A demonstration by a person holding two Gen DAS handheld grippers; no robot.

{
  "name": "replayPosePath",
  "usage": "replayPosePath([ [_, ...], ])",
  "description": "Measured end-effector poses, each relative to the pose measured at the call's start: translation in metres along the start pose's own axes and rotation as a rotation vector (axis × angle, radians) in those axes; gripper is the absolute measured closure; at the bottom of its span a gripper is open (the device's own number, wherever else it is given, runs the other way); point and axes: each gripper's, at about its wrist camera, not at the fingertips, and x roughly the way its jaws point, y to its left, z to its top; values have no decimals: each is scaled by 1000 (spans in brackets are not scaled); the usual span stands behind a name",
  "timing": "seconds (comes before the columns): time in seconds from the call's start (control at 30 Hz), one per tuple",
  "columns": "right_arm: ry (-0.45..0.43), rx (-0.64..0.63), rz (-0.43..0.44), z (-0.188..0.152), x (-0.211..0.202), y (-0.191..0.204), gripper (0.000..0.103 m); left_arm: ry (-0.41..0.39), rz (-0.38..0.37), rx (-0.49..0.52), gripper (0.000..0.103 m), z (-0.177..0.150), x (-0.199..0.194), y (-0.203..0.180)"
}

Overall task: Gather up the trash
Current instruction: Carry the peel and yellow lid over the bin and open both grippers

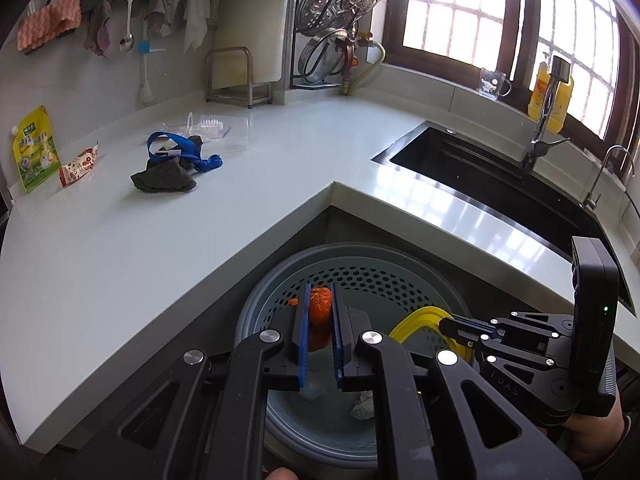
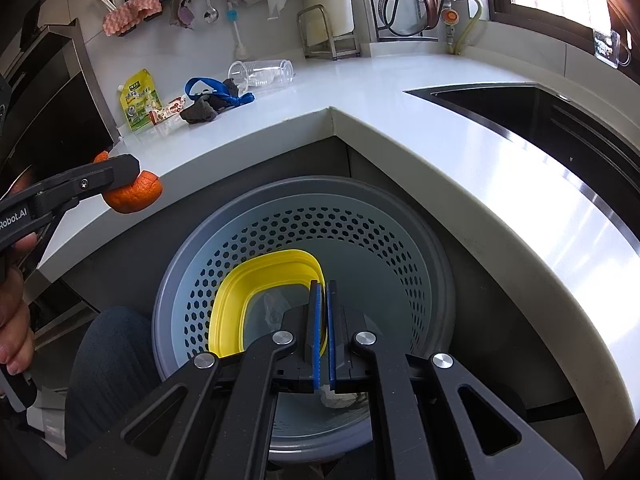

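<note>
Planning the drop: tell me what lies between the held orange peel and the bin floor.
Nothing: open air under the orange peel down into the bin, with crumpled paper on its floor, seen in the left wrist view.

I see an orange peel (image 1: 320, 312), a yellow lid (image 2: 256, 300), a grey bin (image 2: 384, 216) with hexagonal perforations, a white counter (image 1: 120, 240), and a blue strap (image 1: 176, 152).

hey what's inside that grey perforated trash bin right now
Crumpled whitish paper lies on the floor of the grey perforated bin. The right gripper holds a yellow plastic container inside it, hiding the rest.
</note>
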Motion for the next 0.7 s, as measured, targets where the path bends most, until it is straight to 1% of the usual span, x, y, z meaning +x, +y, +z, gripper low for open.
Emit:
replayPosePath([
  [0.43,25,-3,-18,-4,10,-5,100,50,-27,-1,92,-5,22,-4],
  [0.47,27,-6,-22,-4,11,-4,100,57,-30,-4,89,-5,24,-3],
  [0.5,25,-6,-28,-4,11,-4,99,62,-34,-9,84,-5,26,-2],
  [0.53,20,-4,-32,-4,10,-4,88,64,-31,-15,78,-4,27,-1],
  [0.57,13,-5,-40,-3,9,-4,54,62,-30,-18,62,-4,27,-1],
  [0.6,-3,-4,-49,-3,7,-5,41,53,-25,-22,42,-3,26,0],
  [0.63,-14,-3,-51,-2,5,-5,38,37,-12,-27,37,-2,23,0],
  [0.67,-11,-5,-51,-1,5,-5,38,24,-1,-29,34,-1,21,0],
  [0.7,-10,-5,-50,0,5,-5,38,22,2,-30,33,1,20,0],
])
